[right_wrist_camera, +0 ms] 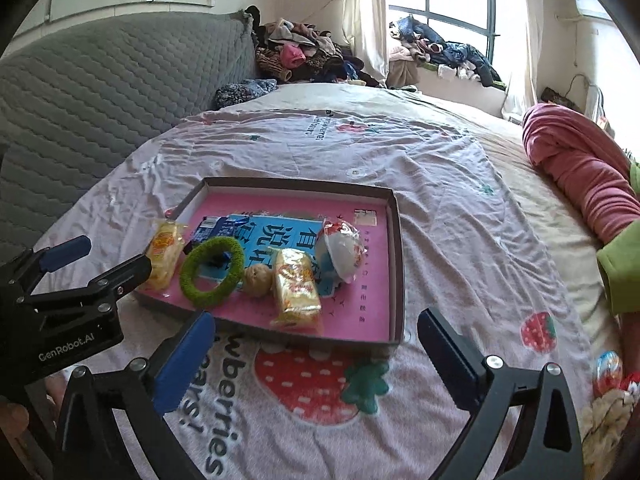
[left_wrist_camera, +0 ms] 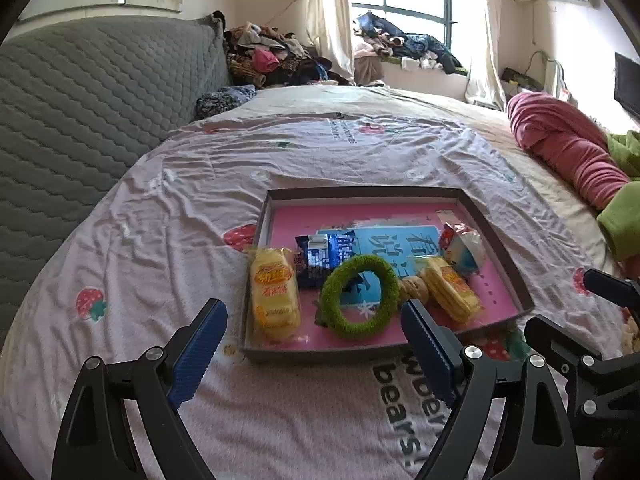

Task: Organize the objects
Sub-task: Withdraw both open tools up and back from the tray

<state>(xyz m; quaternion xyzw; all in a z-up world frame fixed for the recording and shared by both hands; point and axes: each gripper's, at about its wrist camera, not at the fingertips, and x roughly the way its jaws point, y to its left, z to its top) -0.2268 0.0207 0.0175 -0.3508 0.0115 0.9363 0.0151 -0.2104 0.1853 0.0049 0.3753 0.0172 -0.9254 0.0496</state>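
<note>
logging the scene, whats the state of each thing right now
left gripper: open, empty
right gripper: open, empty
shallow box: lid off, flat on the bed
green ring: lying flat in the box
yellow snack packs: sealed, in the box
blue packet: sealed, in the box

The left gripper (left_wrist_camera: 314, 322) and right gripper (right_wrist_camera: 316, 334) tilt downward side by side, fingers spread wide, holding nothing.

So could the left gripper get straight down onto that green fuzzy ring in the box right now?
Probably yes. The left gripper is open and empty, and the green ring lies on top in the box, just ahead of it, with nothing over it.
</note>
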